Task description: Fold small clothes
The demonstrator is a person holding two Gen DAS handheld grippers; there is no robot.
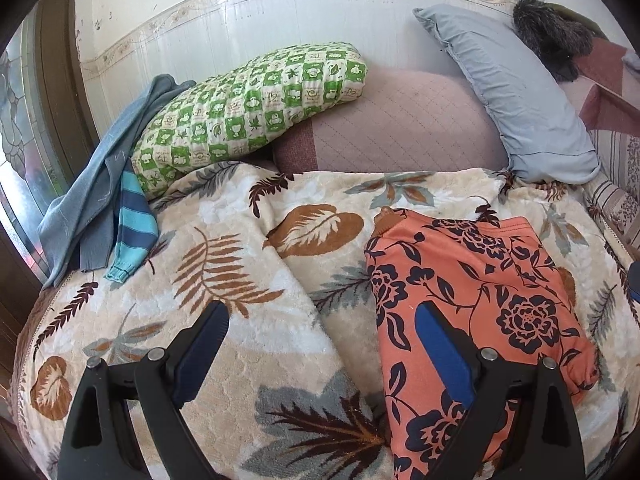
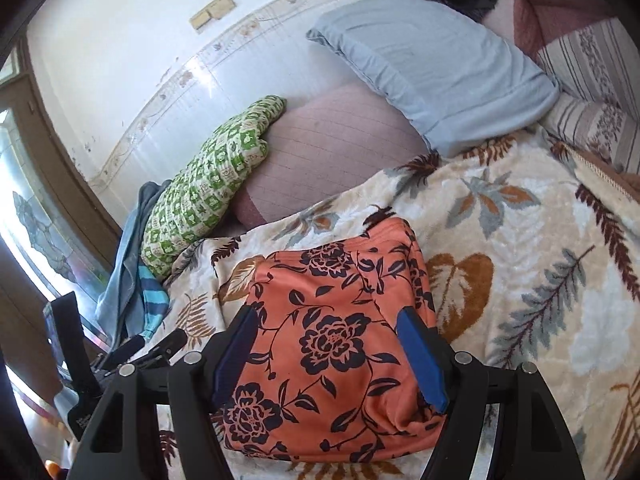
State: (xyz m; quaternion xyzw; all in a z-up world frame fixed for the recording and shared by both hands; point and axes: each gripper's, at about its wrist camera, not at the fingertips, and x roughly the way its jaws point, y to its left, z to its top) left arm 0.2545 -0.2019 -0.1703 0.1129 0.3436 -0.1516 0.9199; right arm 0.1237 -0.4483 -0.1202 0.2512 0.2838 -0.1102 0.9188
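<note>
One folded orange garment with a dark navy flower print (image 2: 332,344) lies flat on the cream fleece blanket with brown and grey leaf pattern (image 1: 248,320), which covers the bed. Two grippers in play: the left gripper (image 1: 320,320) has its jaws spread wide, nothing between them but blanket, its right finger hanging over the left edge of the orange garment without pressing on it; the right gripper (image 2: 328,324) is also wide, both blue pads (image 2: 420,356) above the garment, straddling it, not pinching cloth. In the right wrist view the left gripper's black body shows at the lower left edge. More clothes: one pile at the blanket's far left, made of a grey-blue knit garment (image 1: 92,208) and a teal-and-navy striped piece (image 1: 134,232), count of items in it uncertain. Three pillows at the head of the bed: one green-and-cream checked pillow (image 1: 248,112), one dusty pink quilted cushion (image 1: 400,128), one pale blue pillow (image 1: 516,92). One dark furry thing (image 1: 552,36) sits behind the blue pillow, unclear what it is. One striped floral bedcover (image 2: 592,92) at right. White tiled wall with a floral border strip (image 1: 240,28) behind; patterned glass door (image 2: 44,232) at left. Nothing lies on the orange garment.
</note>
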